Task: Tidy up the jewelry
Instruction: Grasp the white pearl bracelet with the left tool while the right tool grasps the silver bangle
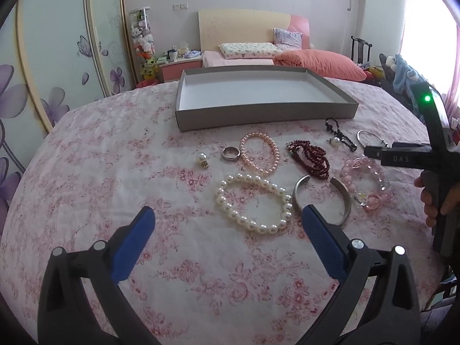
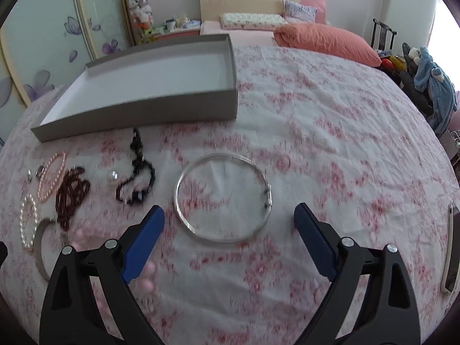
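Surface: floral pink bedspread (image 1: pixel 115 172), jewelry lying spread across it in front of the tray.
Tray: shallow grey cardboard tray (image 1: pixel 258 118) sitting on the bedspread beyond the jewelry, white inside, nothing in it.
Left gripper (image 1: pixel 228 224): jaws standing wide, blue pads holding nothing, hovering over the near edge of the spread; the white pearl bracelet (image 1: pixel 253 201) is lying just ahead between the fingertips, not touched.
Right gripper (image 2: pixel 228 220): jaws standing wide, nothing between the pads, pointing down at the thin silver bangle (image 2: pixel 224 198), which is lying flat just ahead of the fingertips.
Middle row: open silver cuff (image 1: pixel 322 198) lying just right of the white pearls; pink glass-bead bracelet (image 1: pixel 365 184) further right.
Back row: pearl earring (image 1: pixel 202 159), silver ring (image 1: pixel 230 153), pink pearl bracelet (image 1: pixel 260 156), dark red bead strand (image 1: pixel 310 158), black bead strand (image 1: pixel 340 136), running left to right, nearer the tray.
Second pearl earring (image 2: pixel 112 177): lying beside the black beads.
Person: a hand (image 1: pixel 434 198) is gripping the right gripper's handle at the right edge of the left wrist view.
Focus: right wrist view is showing blur.
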